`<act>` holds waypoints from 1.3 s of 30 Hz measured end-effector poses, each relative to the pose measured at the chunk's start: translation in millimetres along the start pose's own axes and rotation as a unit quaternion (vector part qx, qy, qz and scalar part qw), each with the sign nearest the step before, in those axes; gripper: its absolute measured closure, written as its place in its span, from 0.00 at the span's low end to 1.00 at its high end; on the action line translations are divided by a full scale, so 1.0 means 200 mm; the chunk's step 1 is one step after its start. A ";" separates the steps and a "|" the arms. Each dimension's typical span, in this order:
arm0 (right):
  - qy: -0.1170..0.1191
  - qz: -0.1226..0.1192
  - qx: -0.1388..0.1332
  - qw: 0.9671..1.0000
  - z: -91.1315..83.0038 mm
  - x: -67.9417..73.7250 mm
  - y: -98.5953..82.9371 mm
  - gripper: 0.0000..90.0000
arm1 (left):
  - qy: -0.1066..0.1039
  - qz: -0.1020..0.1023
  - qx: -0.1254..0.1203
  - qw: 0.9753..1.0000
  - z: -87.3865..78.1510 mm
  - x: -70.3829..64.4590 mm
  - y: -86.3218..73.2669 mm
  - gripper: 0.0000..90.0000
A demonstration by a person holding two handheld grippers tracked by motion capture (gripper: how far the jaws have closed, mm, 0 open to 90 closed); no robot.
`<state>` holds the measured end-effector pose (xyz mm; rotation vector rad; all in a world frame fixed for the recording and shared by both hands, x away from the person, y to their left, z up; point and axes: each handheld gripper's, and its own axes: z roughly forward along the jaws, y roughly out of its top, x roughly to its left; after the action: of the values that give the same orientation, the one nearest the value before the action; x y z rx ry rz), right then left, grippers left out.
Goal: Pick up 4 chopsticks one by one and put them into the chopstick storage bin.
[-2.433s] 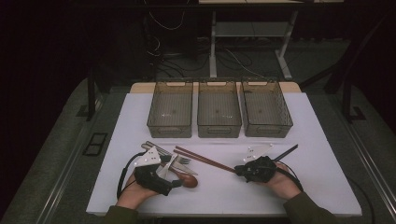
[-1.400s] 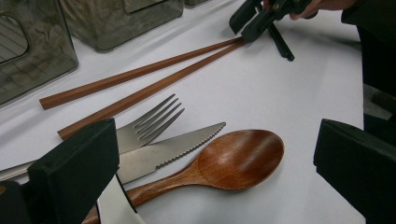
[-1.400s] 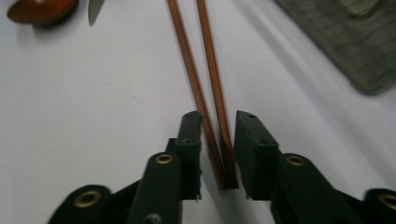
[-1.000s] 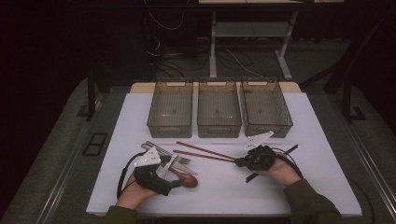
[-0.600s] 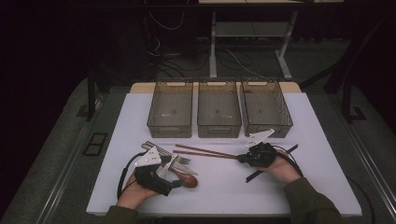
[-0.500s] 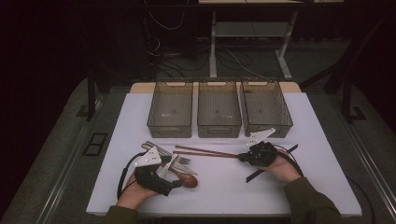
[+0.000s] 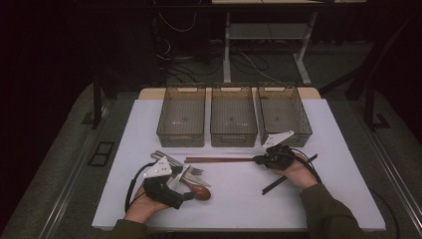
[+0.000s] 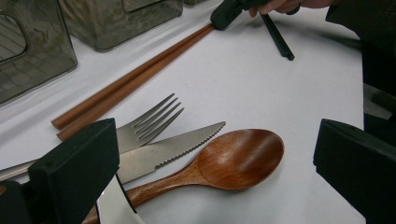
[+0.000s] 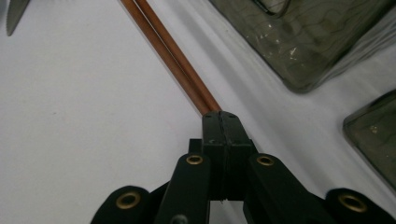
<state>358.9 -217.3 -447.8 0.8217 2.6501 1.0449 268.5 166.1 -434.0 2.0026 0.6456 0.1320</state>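
Note:
A pair of brown chopsticks point(image 7: 219, 160) lies across the white table point(image 7: 239, 204) in front of the bins. My right gripper point(image 7: 259, 159) is shut on their right end; in the right gripper view the sticks point(image 9: 168, 51) run away from the closed jaws point(image 9: 220, 122). My left gripper point(image 7: 188, 186) rests open at the front left. A wooden spoon point(image 8: 233, 156) lies between its wide-apart jaws, beside a knife point(image 8: 173, 149) and a fork point(image 8: 149, 119).
Three empty clear bins point(image 7: 181, 117), point(image 7: 233, 117), point(image 7: 283, 114) stand in a row at the back. Black chopsticks point(image 7: 288, 174) lie under the right hand. The table's front edge is close to both forearms.
My right gripper has shut on the brown chopsticks' right end and swung it toward the bins, so the pair lies level instead of slanted. The left gripper has not moved.

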 end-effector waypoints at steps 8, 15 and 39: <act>-0.008 0.009 -0.008 1.000 0.02 -0.04 0.01 0.99 | 0.000 0.001 0.001 1.000 0.00 0.00 0.00 0.00; 0.006 0.025 -0.025 0.999 -0.04 -0.03 0.00 0.92 | 0.002 0.000 0.000 1.000 0.00 0.00 0.00 0.00; -0.037 0.092 -0.115 0.988 -0.35 0.11 -0.30 0.21 | 0.002 -0.004 -0.006 1.000 0.05 0.06 0.10 0.15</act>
<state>290.9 -280.7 -435.7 1.0445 2.3698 1.3076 291.0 157.0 -423.6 1.9883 0.6538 0.1354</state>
